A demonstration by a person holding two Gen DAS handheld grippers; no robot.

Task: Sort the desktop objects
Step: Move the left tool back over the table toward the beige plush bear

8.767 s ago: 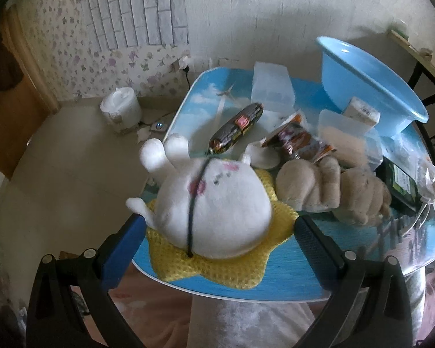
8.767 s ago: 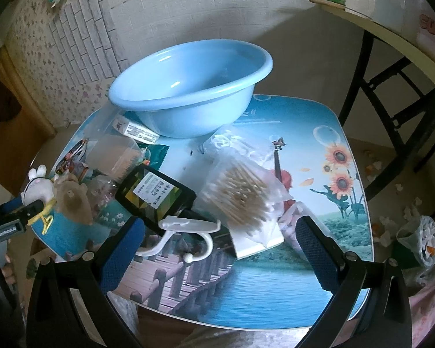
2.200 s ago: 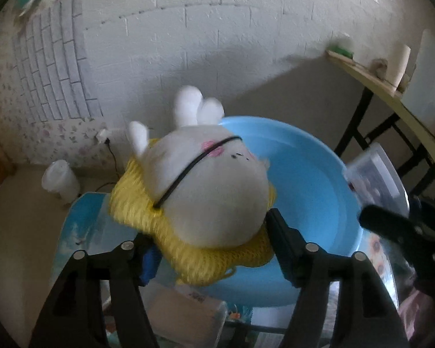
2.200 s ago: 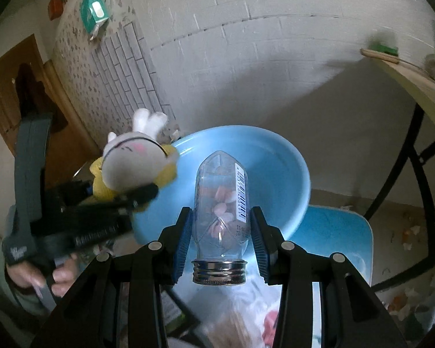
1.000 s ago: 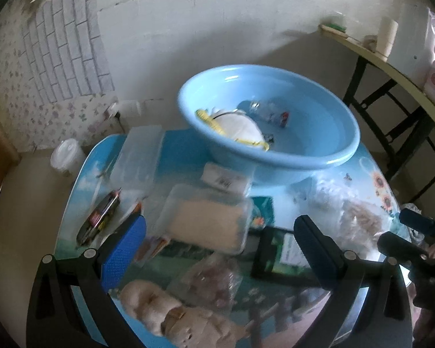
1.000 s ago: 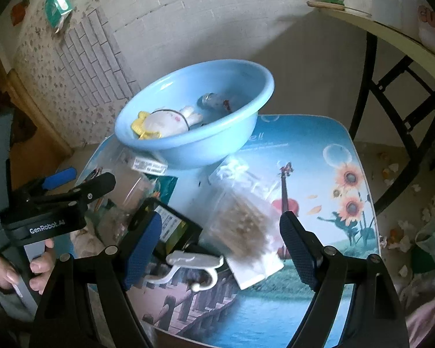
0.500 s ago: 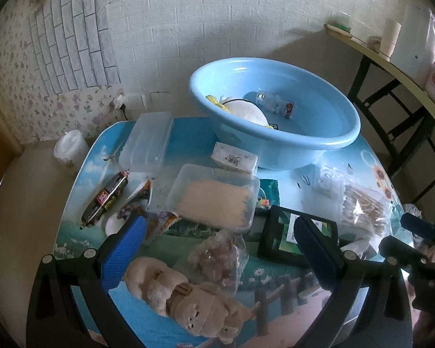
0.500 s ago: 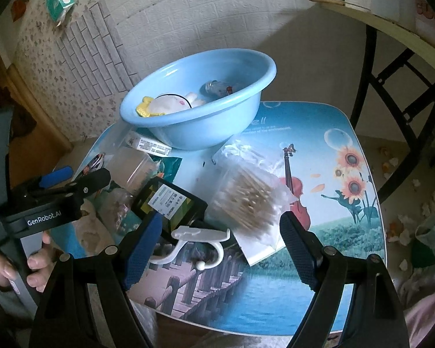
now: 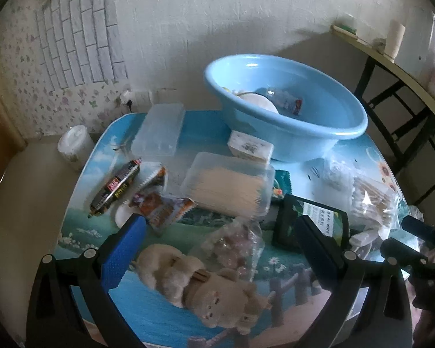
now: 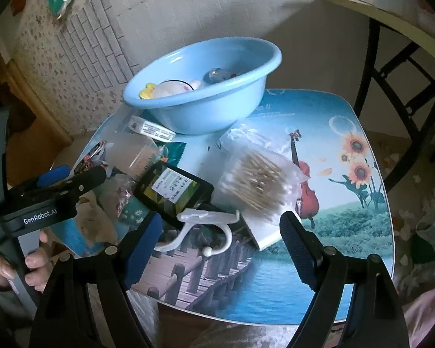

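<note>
So, barely started: your round light-blue plastic basin [image 10: 206,98] at 12 o'clock on the printed-scenery counter [image 10: 342,191] holds only the white plush bunny on yellow knit [image 10: 171,88] and a clear bottle [image 10: 217,74]. Left claw [image 9: 217,240] and right claw [image 10: 220,233] both gape apart, empty. Still out: beige plush bear [image 9: 200,287] at 6, clear toothpick box [image 9: 229,185] centre, black packet [image 10: 174,190], cotton-swab bag [image 10: 261,185] at 3, white plastic hook [image 10: 206,226], dark sausage stick [image 9: 116,187] at 9.
</note>
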